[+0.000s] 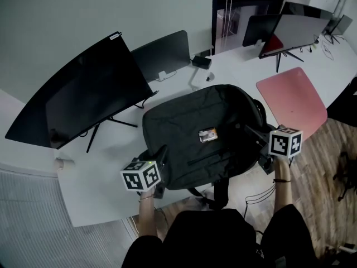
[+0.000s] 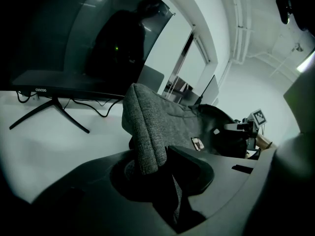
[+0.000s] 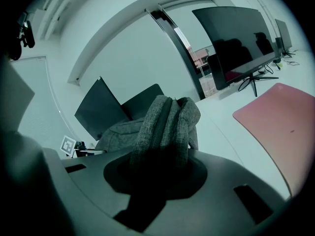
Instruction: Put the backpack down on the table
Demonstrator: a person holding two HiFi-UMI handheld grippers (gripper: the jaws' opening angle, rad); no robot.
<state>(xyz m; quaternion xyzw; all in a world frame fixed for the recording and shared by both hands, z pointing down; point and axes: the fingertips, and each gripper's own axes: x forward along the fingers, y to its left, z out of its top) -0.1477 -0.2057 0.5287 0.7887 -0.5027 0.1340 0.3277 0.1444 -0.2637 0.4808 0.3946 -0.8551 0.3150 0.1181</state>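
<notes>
A dark grey backpack (image 1: 203, 135) lies flat over the near part of the white table (image 1: 95, 188), a small label (image 1: 208, 134) on its front. My left gripper (image 1: 158, 166) is shut on the backpack's left edge, where a fold of grey fabric (image 2: 145, 132) stands pinched between its jaws. At the right edge my right gripper (image 1: 262, 141) is shut on a bunched fold of the same fabric (image 3: 167, 127). The bag's lower straps (image 1: 220, 191) hang over the table's front edge.
A large curved monitor (image 1: 83, 94) stands at the left, a smaller dark screen (image 1: 162, 54) behind the bag, further monitors (image 1: 290, 29) at the back right. A pink mat (image 1: 293, 99) lies to the right of the backpack. The table's front edge is close to my body.
</notes>
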